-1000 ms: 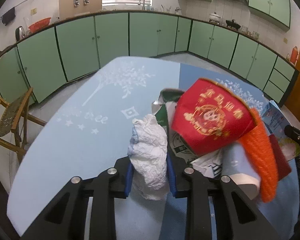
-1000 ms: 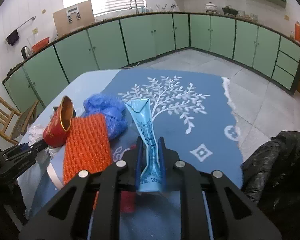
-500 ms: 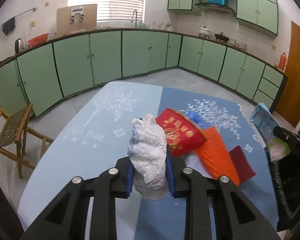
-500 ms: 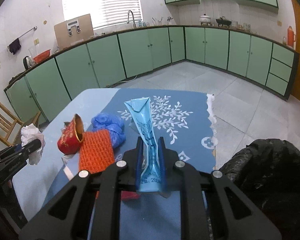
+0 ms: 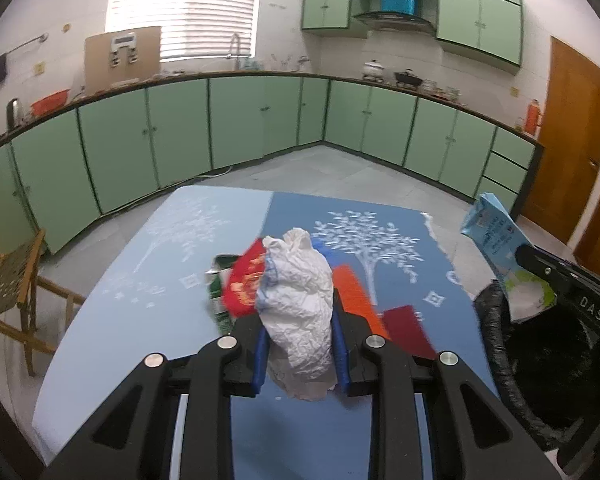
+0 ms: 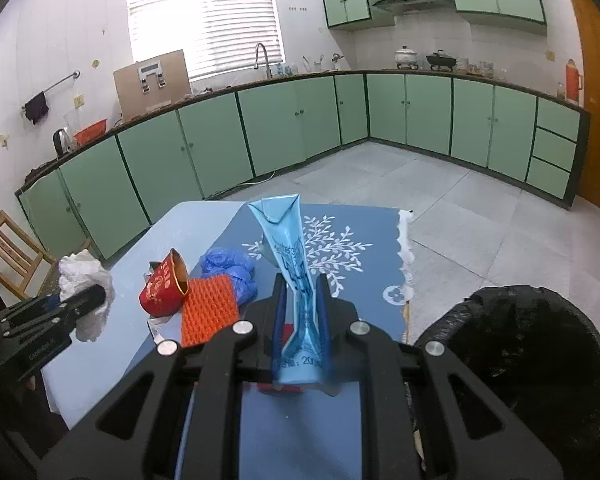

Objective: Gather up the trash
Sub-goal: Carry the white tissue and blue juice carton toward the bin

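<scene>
Left tongs [image 5: 300, 344] clenched on a crumpled white paper wad [image 5: 300, 312], held up above the near edge of the bench [image 5: 140, 280], which is covered by a blue cloth with a white tree print. Right tongs [image 6: 302, 320] clenched on a flattened light-blue carton [image 6: 290, 264], standing upright between the blue pads, raised above the bench. Bin with black liner [image 6: 520, 352] stands just beside the bench's right edge; in the left view the carton sits near the bin's rim. Still lying on the bench, grouped together: a red cup with gold rim [image 6: 164, 284] tipped on its side, an orange knitted pad [image 6: 208, 308] touching it, a blue crumpled plastic piece [image 6: 230, 268] just behind the pad, a dark red flat piece [image 5: 406, 332].
</scene>
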Available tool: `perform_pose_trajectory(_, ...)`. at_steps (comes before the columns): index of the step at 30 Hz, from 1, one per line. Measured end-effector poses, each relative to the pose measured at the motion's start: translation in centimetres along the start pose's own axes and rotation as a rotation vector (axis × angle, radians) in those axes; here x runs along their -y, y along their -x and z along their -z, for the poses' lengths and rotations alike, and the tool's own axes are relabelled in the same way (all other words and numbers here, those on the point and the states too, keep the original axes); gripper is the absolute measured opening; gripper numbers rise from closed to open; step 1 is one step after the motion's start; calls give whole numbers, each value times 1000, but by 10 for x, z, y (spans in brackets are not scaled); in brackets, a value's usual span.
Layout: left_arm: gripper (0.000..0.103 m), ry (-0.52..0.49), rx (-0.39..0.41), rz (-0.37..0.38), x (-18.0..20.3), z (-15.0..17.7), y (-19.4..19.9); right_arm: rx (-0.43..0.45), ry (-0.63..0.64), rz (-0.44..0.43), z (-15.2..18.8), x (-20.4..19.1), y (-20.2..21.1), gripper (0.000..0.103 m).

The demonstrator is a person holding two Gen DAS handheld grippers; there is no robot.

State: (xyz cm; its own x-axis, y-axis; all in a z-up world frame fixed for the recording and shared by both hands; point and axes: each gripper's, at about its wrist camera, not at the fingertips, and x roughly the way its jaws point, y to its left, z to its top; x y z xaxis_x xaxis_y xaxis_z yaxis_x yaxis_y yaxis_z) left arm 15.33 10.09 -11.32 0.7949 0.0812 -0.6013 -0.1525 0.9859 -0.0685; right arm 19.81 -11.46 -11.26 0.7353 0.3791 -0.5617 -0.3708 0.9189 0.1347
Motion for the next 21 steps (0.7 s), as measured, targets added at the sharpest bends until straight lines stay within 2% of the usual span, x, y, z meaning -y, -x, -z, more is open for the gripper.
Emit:
perform_pose_trajectory(11,26,-64,16,115,67,-6,4,48,-39,60,4,35,42,14)
perform_pose_trajectory(21,26,-131,27,256,144,-5,3,86,-103,192,19,96,86,14)
